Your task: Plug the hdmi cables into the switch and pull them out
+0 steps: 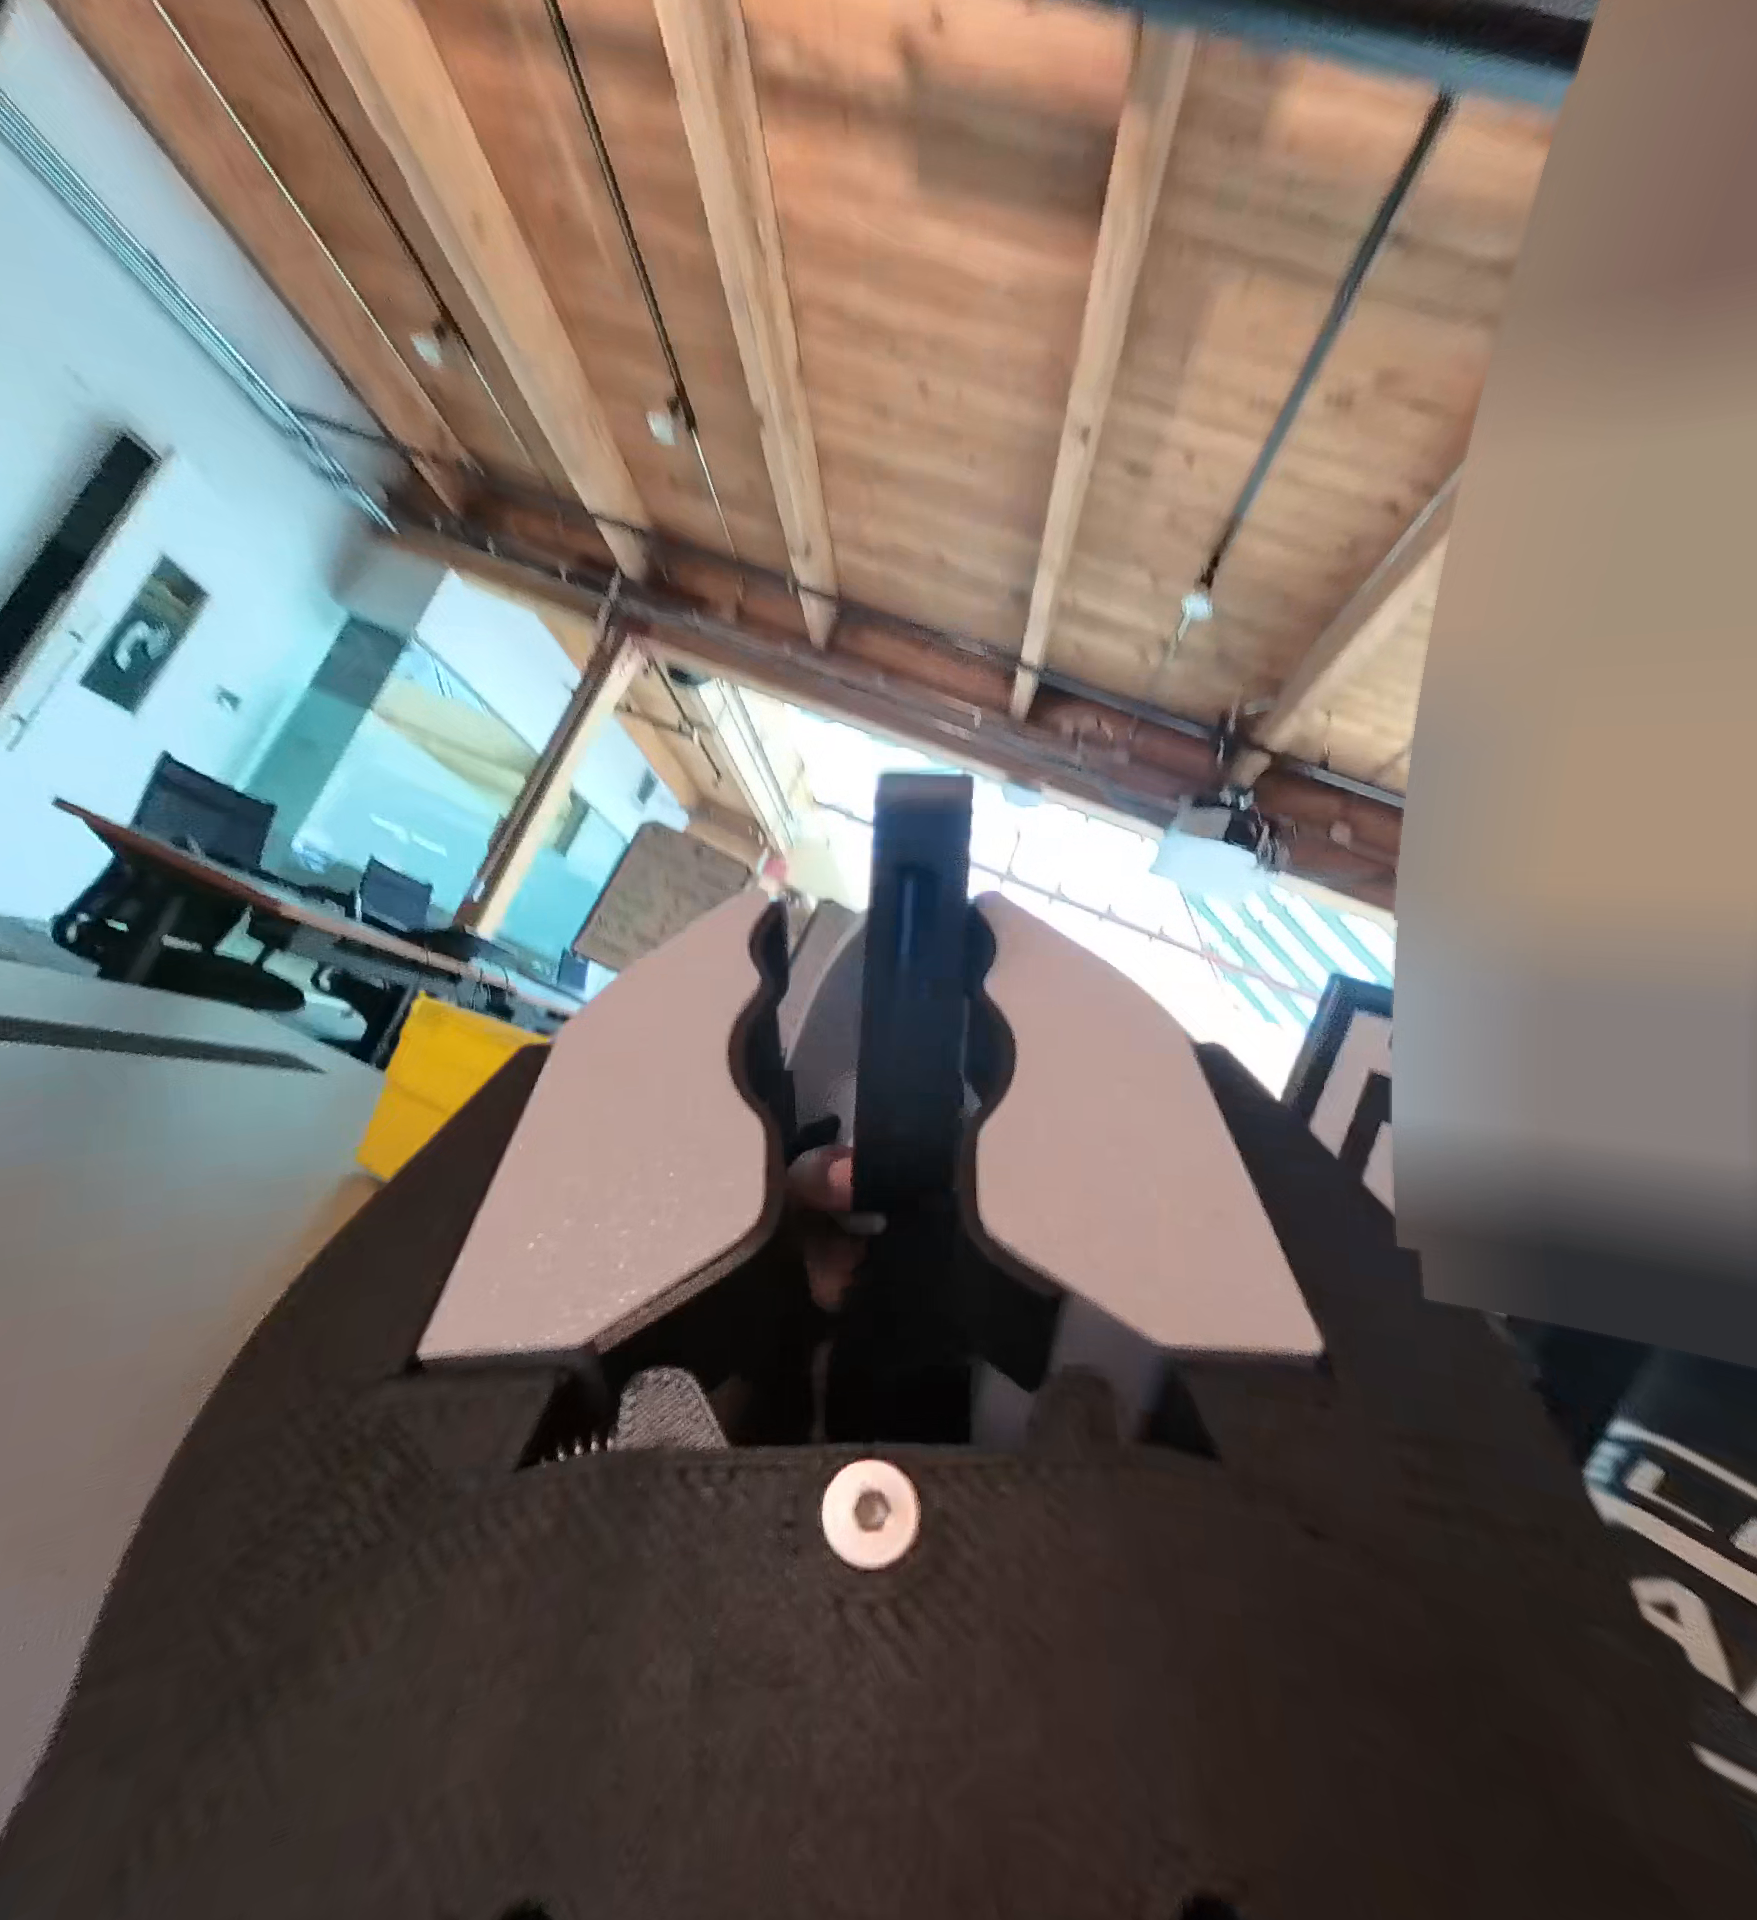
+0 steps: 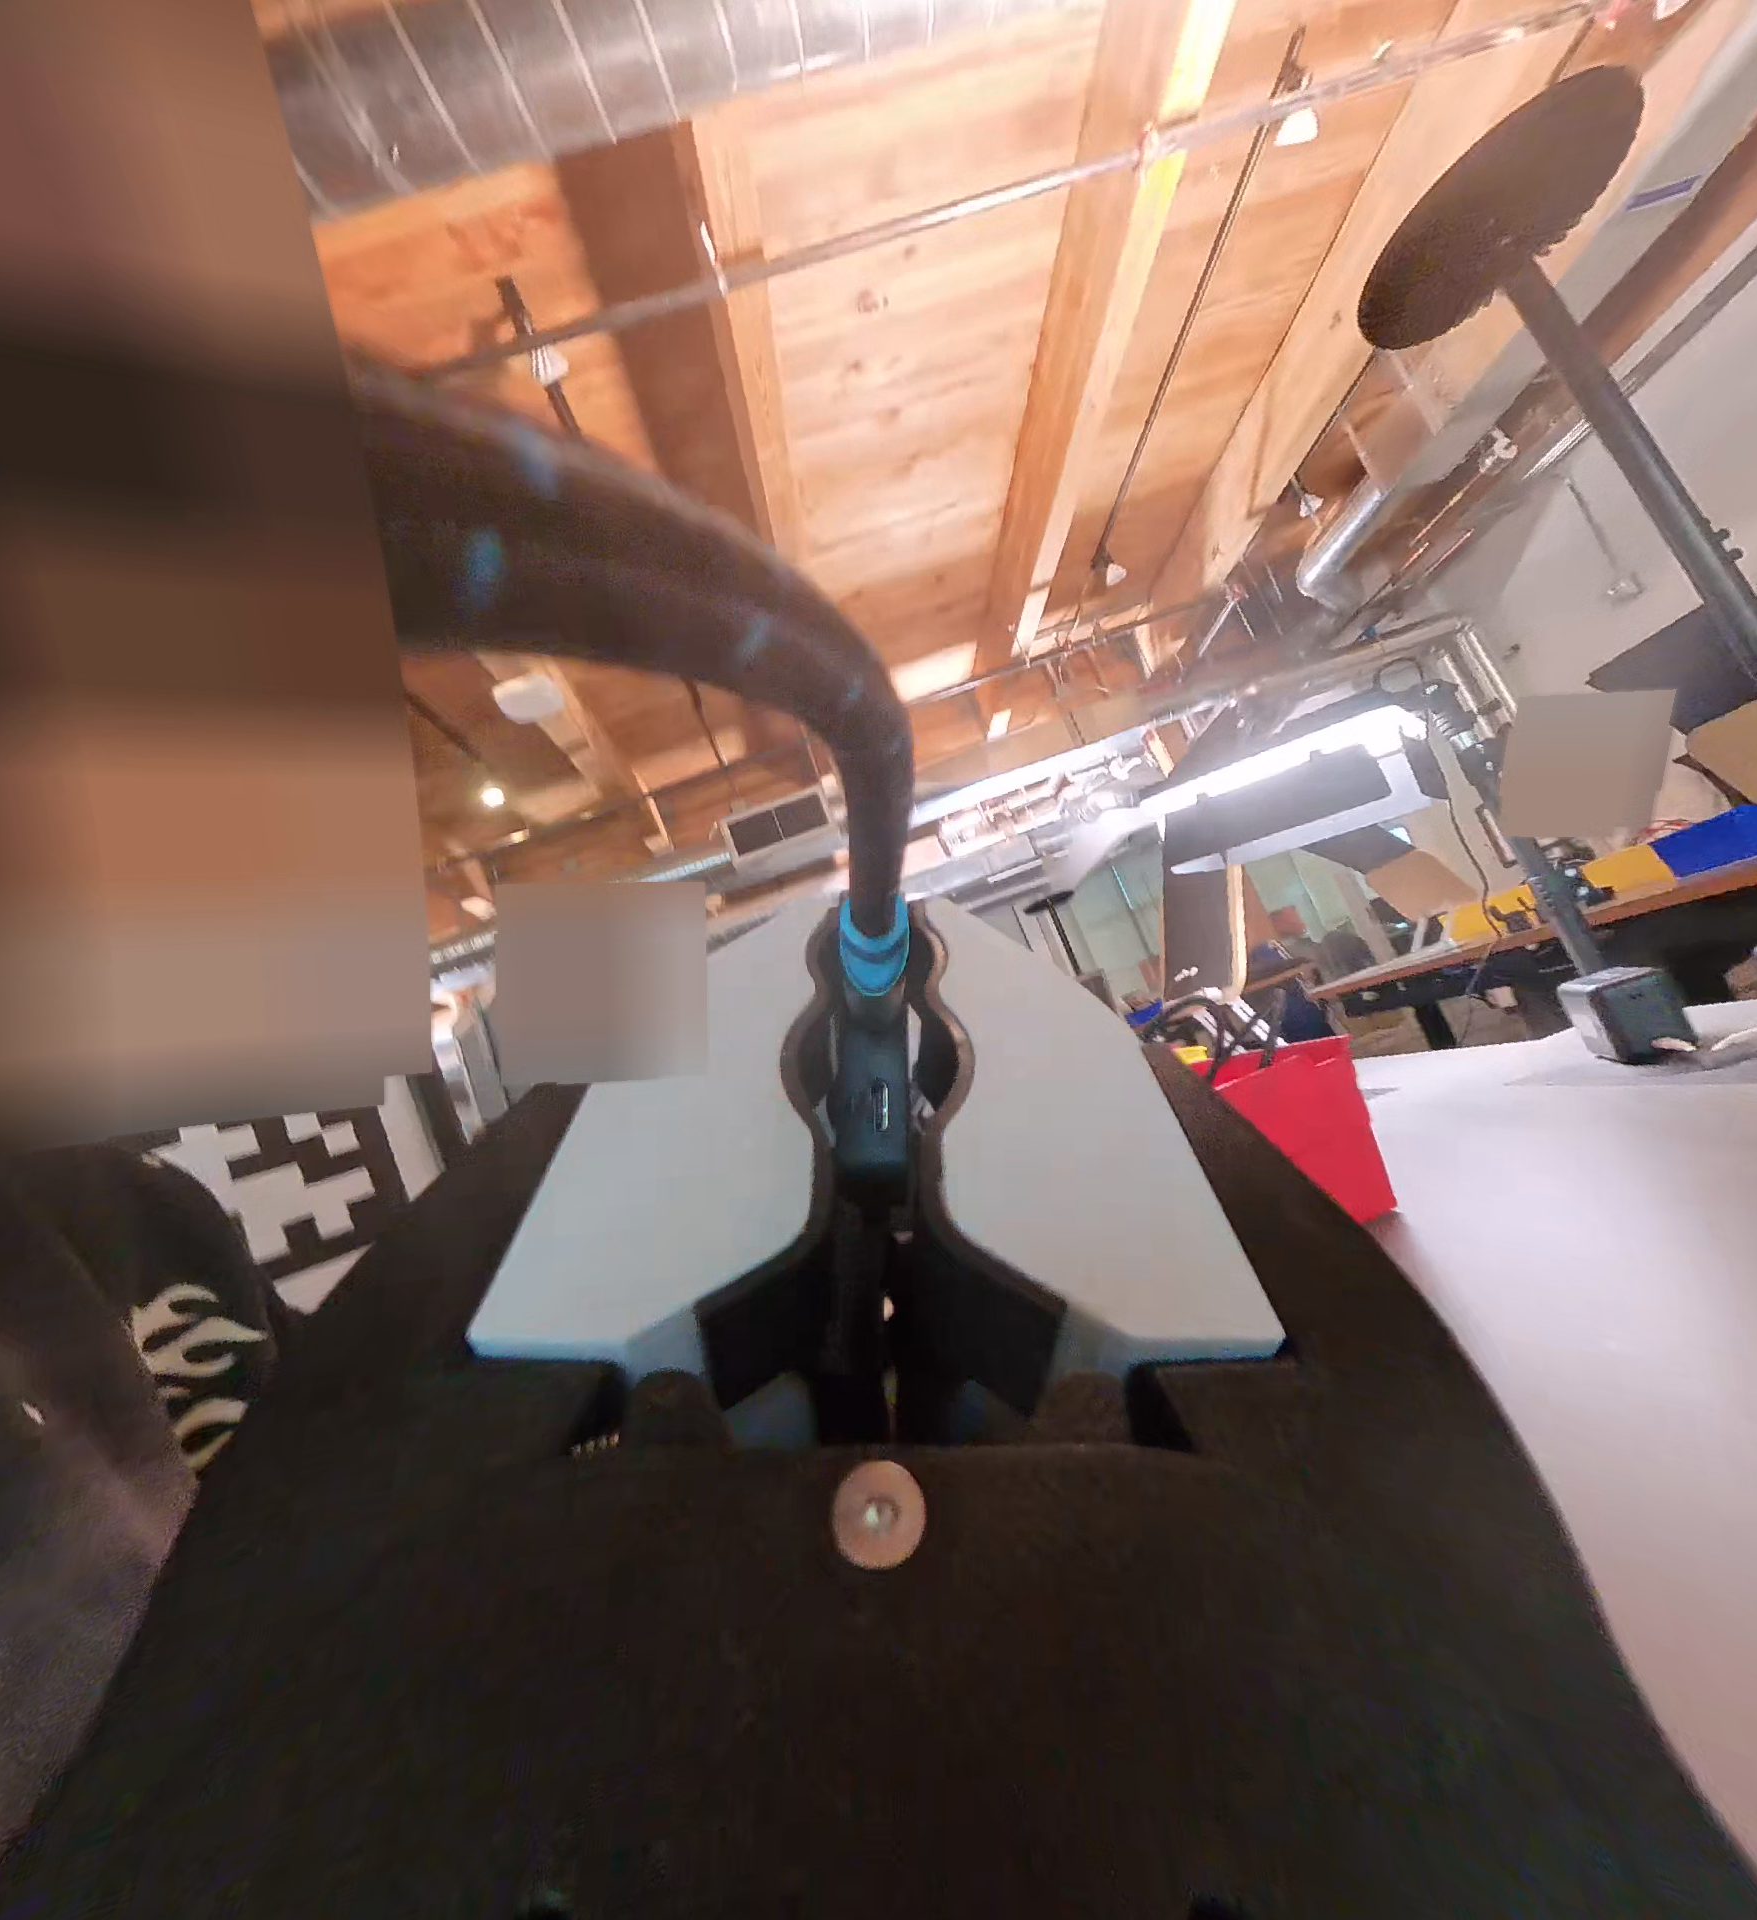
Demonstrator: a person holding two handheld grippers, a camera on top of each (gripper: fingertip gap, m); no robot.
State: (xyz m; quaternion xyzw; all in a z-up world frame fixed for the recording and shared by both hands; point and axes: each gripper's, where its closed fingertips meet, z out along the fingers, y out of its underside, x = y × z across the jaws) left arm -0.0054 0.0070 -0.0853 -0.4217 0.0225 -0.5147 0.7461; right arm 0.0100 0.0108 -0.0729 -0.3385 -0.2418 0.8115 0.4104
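Observation:
In the left wrist view my left gripper [image 1: 879,920] is shut on a flat black box, the switch [image 1: 915,997]. I see it edge-on, upright between the grey fingers [image 1: 635,1122], with a narrow slot facing me. A fingertip shows just behind it. In the right wrist view my right gripper [image 2: 874,935] is shut on the black plug [image 2: 869,1112] of an HDMI cable. Its blue collar [image 2: 869,940] sits at the fingertips. The braided black cable [image 2: 645,582] arcs up and to the left. Both grippers point up toward the wooden ceiling.
A white table [image 1: 74,1195] lies on the left, with a yellow bin [image 1: 438,1081] at its edge. In the right wrist view the table [image 2: 1580,1247] carries a red bin [image 2: 1300,1122] and small grey boxes [image 2: 1622,1013]. A black stand pole [image 2: 1663,499] rises at right. A person in a dark printed shirt [image 2: 74,1351] is close by.

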